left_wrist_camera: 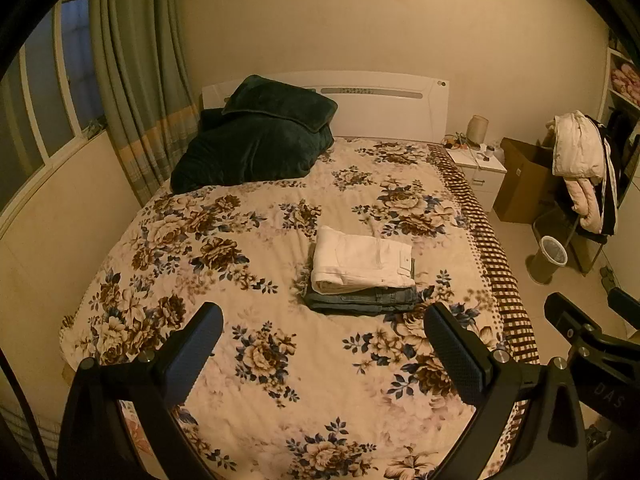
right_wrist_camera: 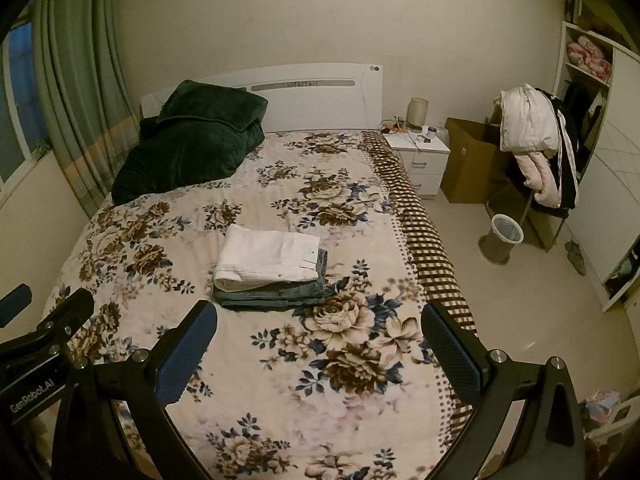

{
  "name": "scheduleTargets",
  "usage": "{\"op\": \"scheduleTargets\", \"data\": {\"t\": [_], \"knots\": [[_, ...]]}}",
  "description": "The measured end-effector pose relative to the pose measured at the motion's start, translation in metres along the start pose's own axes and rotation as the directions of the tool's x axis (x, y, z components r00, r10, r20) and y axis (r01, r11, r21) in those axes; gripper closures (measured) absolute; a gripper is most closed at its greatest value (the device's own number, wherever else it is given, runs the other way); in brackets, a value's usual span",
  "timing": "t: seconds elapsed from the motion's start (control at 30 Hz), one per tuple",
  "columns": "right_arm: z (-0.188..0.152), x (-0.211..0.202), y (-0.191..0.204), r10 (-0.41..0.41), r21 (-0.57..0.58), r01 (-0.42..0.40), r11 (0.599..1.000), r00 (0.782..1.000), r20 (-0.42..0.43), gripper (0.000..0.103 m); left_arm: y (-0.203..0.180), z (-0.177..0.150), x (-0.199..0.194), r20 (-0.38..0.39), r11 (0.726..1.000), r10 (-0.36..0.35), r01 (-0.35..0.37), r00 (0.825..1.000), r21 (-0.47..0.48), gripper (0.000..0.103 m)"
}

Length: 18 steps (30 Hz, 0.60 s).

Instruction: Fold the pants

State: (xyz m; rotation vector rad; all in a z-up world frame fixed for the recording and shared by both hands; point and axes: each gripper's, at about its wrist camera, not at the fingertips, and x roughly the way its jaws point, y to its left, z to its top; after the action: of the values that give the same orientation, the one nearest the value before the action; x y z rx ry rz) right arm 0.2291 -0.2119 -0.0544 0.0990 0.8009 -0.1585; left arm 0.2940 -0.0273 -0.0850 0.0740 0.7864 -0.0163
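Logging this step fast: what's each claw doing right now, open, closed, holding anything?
Left claw: open, holding nothing, above the bedspread.
Right claw: open, holding nothing; the folded white pants lie on the jeans, untouched.

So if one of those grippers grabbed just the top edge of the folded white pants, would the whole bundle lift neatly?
Probably not. The white pants are soft cloth in loose layers, so a pinched edge would likely lift alone and unfold. They look light, and might slide off the folded jeans beneath. Both grippers, left and right, hang open, apart from them.
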Motion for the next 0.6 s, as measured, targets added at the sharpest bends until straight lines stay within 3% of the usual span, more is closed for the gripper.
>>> {"op": "scheduleTargets", "data": {"t": [0.6], "knots": [[-0.0009,-0.0039,0.0043,0.032,-0.006,-0.032,0.999,0.999,-0.017,0.000,-0.0048,0.0009,-0.0008,-0.008,1.000,0.014,-0.014,1.000,-0.009,0.000]]}}
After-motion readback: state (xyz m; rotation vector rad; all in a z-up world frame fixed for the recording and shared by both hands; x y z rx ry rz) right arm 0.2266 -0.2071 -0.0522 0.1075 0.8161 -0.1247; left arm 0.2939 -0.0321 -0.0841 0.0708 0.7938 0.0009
